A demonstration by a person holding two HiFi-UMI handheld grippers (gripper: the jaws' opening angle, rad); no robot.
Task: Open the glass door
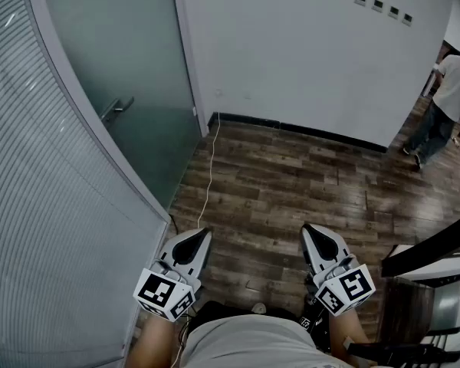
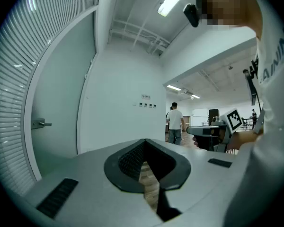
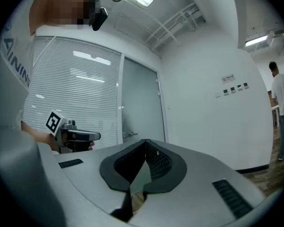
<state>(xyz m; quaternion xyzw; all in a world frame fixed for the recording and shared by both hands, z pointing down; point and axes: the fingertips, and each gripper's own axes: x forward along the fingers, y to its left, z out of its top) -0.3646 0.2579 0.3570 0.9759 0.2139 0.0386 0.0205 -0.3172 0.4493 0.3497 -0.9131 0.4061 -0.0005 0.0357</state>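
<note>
The frosted glass door [image 1: 130,90] stands at the upper left, closed, with a metal lever handle [image 1: 116,107] on it. Both grippers are held low near my body, well short of the door and pointing level toward the wall ahead. My left gripper [image 1: 202,234] is shut with nothing in it, close to the striped glass partition [image 1: 46,228]. My right gripper [image 1: 310,229] is shut and empty too. The left gripper view shows the handle [image 2: 40,124] far off to the left of the jaw tips [image 2: 144,144]. In the right gripper view the door [image 3: 139,103] lies ahead, left of the tips [image 3: 146,143].
A white cable [image 1: 208,167] trails across the wooden floor [image 1: 291,175] from the door's corner. A white wall [image 1: 307,52] with small switches [image 1: 383,6] closes the far side. A person [image 1: 448,98] walks at the far right. Dark furniture [image 1: 425,282] stands at my right.
</note>
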